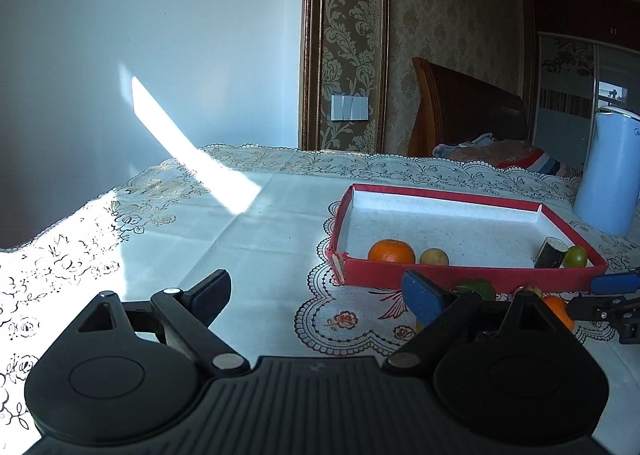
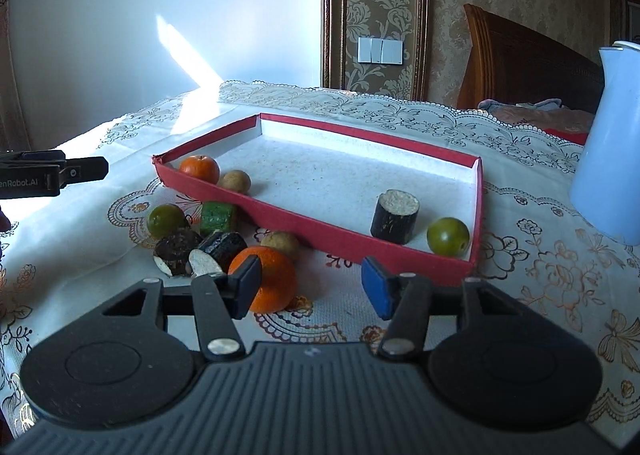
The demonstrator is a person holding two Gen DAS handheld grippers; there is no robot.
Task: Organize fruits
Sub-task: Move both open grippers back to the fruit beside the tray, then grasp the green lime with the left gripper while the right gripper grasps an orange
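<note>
A shallow red tray (image 2: 344, 243) with a white floor sits on the tablecloth. In it lie an orange (image 2: 199, 167), a tan ball (image 2: 237, 180), a dark cylinder (image 2: 394, 221) and a green fruit (image 2: 447, 235). In front of the tray lie a bigger orange (image 2: 272, 283), a green fruit (image 2: 165, 220), a green block (image 2: 218, 217), two dark cylinders (image 2: 200, 251) and a tan ball (image 2: 282, 243). My right gripper (image 2: 312, 291) is open, its left finger just in front of the bigger orange. My left gripper (image 1: 320, 295) is open and empty, left of the tray (image 1: 460, 275).
A pale blue jug (image 2: 608, 151) stands right of the tray, also in the left wrist view (image 1: 608, 171). The lace tablecloth (image 2: 540, 255) covers the table. A wall, a bed headboard and bedding lie beyond the far edge. The left gripper's finger (image 2: 80, 171) shows at the left.
</note>
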